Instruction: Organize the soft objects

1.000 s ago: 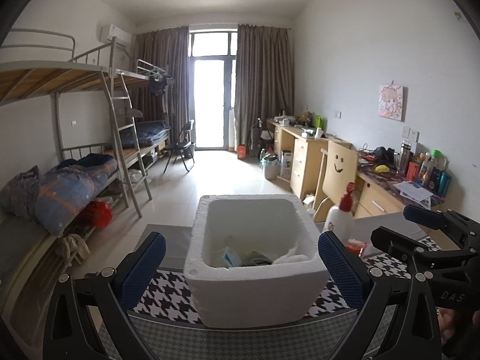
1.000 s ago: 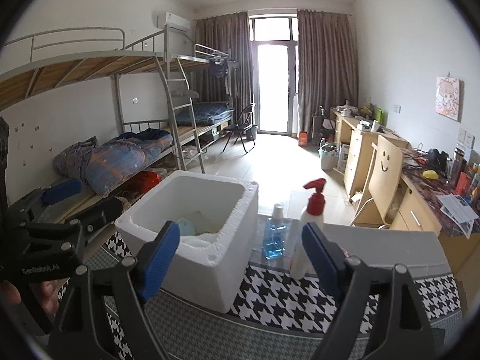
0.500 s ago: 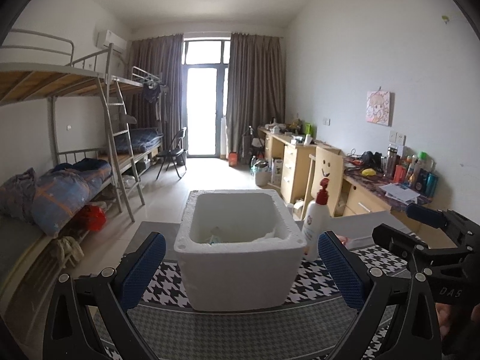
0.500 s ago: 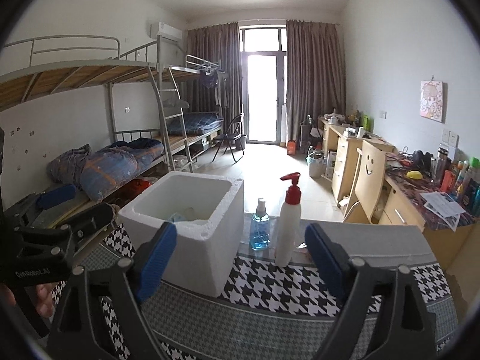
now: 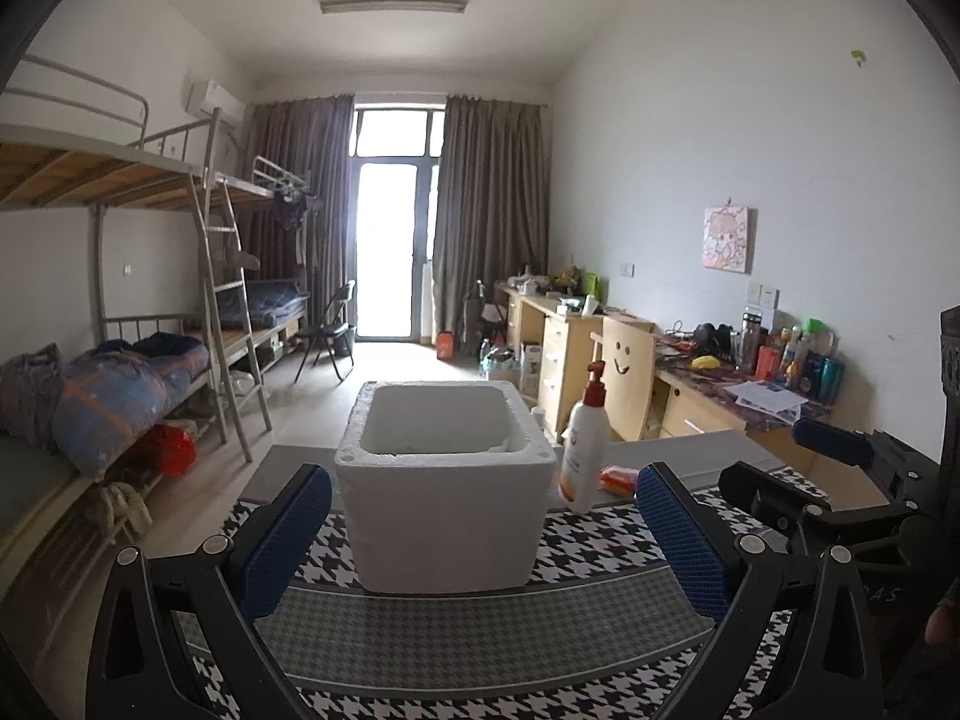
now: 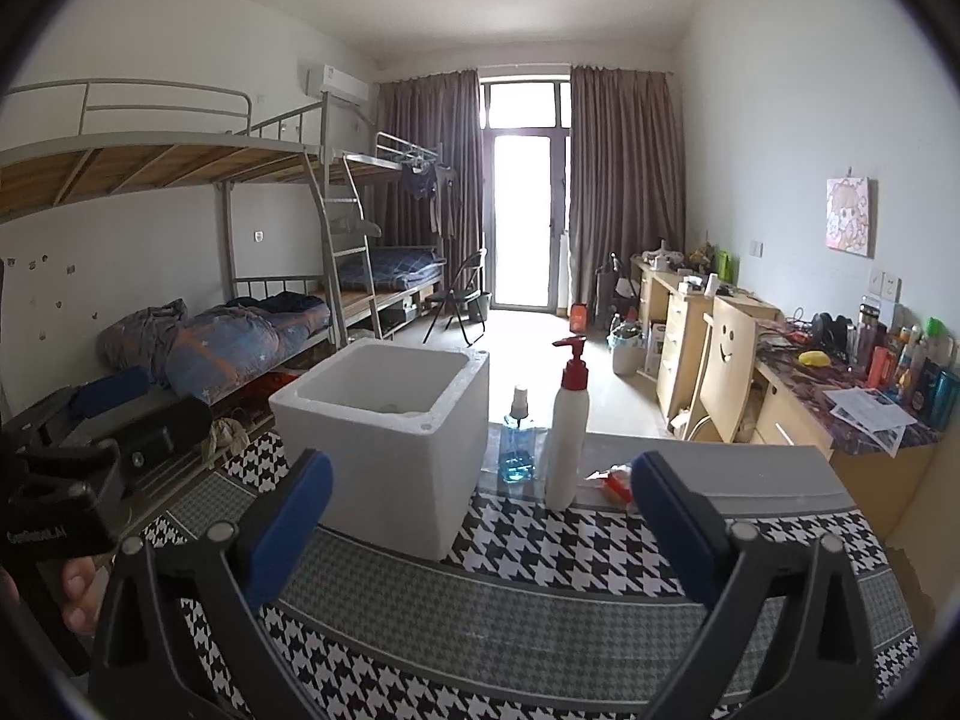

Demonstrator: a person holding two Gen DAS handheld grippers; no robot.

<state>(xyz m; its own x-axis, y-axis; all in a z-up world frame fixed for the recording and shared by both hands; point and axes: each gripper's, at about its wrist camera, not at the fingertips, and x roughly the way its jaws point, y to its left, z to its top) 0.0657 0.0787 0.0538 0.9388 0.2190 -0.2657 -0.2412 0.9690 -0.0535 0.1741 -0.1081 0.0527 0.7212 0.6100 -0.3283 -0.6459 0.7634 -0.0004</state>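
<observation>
Houndstooth cloth (image 5: 492, 636), black-and-white with a finer grey-checked band across it, covers the desk (image 6: 750, 468) in a dormitory room with metal bunk beds (image 6: 252, 276), brown curtains (image 6: 624, 192) around a bright glass door, and a cartoon picture (image 5: 727, 239) on the white wall. Ahead of the left gripper (image 5: 483, 531), between its blue-padded fingers (image 5: 287, 534), stands a white foam box (image 5: 447, 480), open at the top; only a pale scrap of the soft things inside shows over the rim. These fingers stand wide apart and hold nothing. Just right of the box, inside the right finger, is a white pump bottle (image 5: 585, 450) with a red head; its orange label is too blurred to read. The right gripper (image 6: 480, 525) also holds nothing, its fingers (image 6: 288, 528) spreading wider, with the box ahead toward the left finger, a blue spray bottle (image 6: 519, 444) and the pump bottle ahead between them. Writing on the left gripper's body reads roughly "GenRobot.AI"; the right gripper's side shows "DAS". A smiley face marks a wooden chair back (image 6: 729, 372).
</observation>
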